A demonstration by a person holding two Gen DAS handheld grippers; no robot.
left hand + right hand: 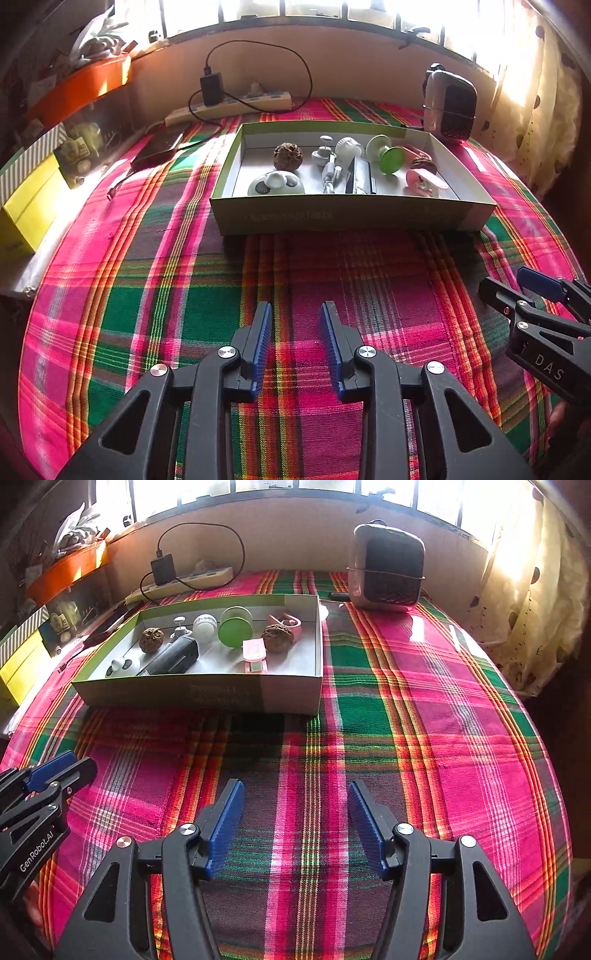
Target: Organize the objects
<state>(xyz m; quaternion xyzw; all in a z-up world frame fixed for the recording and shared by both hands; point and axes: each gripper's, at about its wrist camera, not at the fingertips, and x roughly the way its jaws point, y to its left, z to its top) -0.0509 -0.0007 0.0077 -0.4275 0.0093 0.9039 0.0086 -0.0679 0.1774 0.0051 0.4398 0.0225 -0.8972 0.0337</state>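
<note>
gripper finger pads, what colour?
Blue, ribbed pads on black fingers; clearest in the right wrist view.

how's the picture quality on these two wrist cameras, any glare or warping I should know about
Left wrist view: the window is blown out white, the curtain glares, and fisheye bends the box. Right wrist view: the same washed-out window, a bright sheen on the cloth by the heater, and dark corners. Both grippers look sharp.

one box [351, 218], two walnuts [288, 157], two grippers [295, 314]
</note>
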